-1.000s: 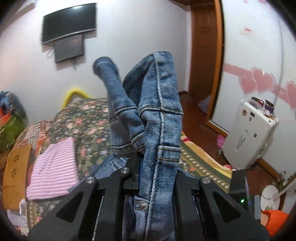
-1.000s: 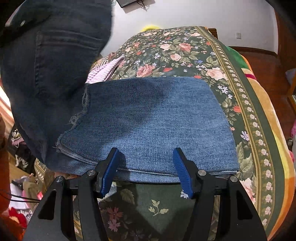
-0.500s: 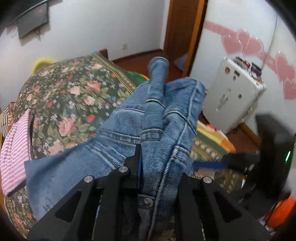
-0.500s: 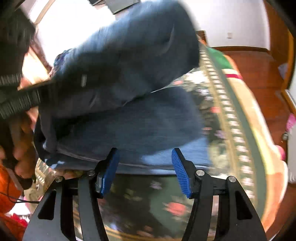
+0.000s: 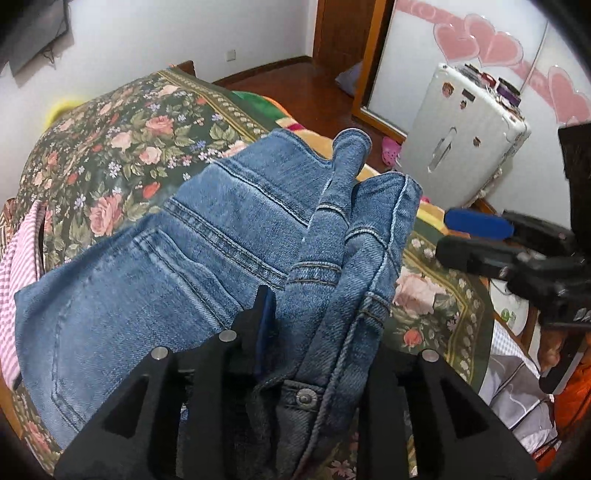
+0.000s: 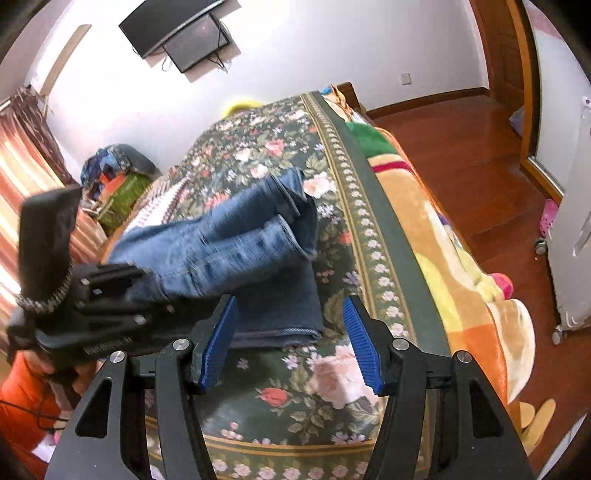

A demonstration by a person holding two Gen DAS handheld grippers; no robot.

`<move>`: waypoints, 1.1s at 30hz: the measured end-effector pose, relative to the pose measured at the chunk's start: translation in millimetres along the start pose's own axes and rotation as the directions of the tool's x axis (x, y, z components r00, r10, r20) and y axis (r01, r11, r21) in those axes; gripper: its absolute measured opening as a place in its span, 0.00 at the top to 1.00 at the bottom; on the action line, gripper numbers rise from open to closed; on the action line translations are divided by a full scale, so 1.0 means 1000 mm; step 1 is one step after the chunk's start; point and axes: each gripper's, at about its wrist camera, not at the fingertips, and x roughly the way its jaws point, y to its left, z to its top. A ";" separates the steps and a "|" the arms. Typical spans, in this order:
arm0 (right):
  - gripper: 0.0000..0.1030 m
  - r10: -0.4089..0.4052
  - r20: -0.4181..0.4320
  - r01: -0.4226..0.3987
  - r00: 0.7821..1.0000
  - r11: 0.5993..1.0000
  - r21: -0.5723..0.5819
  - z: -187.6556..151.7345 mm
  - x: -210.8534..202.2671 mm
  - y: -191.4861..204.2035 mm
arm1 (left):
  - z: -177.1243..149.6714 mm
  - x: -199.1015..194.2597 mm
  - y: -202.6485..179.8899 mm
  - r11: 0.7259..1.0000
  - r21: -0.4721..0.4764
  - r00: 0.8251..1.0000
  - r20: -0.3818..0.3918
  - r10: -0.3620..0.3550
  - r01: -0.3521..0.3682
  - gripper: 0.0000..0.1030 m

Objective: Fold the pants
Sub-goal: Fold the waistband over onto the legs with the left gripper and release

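Note:
Blue denim pants (image 5: 192, 258) lie partly folded on a floral bedspread (image 5: 122, 140). My left gripper (image 5: 317, 314) is shut on the bunched waistband, near its metal button (image 5: 303, 397), and holds that end low over the lower layer. In the right wrist view the pants (image 6: 229, 251) lie left of centre, with the left gripper (image 6: 103, 314) on them. My right gripper (image 6: 290, 339) is open and empty, just in front of the folded edge, not touching it. It also shows at the right of the left wrist view (image 5: 476, 236).
A pink striped cloth (image 5: 20, 258) lies on the bed left of the pants. A white suitcase (image 5: 461, 136) stands on the wooden floor (image 6: 480, 155) right of the bed. Screens (image 6: 184, 33) hang on the far wall. Clutter (image 6: 114, 173) sits by the curtain.
My left gripper has swung the waistband end down and forward over the lower layer. My right gripper has pulled back from the pants' edge, still open.

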 end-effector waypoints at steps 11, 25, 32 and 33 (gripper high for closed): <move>0.44 -0.006 -0.080 0.003 0.997 0.999 -0.045 0.004 0.060 0.006 | -0.007 0.004 0.001 1.000 -0.008 0.999 -0.038 -0.016 0.016 0.70; 0.38 -0.038 -0.095 0.031 0.995 0.997 -0.072 -0.002 0.053 -0.001 | -0.030 -0.061 0.027 0.990 -0.098 0.995 0.004 -0.105 0.104 0.53; 0.36 -0.083 -0.054 0.077 0.995 0.992 -0.104 -0.004 0.028 0.010 | -0.028 -0.115 0.063 0.987 -0.162 0.986 0.164 0.020 0.007 0.32; 0.36 -0.079 -0.051 0.074 0.996 0.992 -0.105 -0.005 0.024 0.012 | -0.026 -0.120 0.073 0.983 -0.183 0.981 0.184 0.057 -0.023 0.31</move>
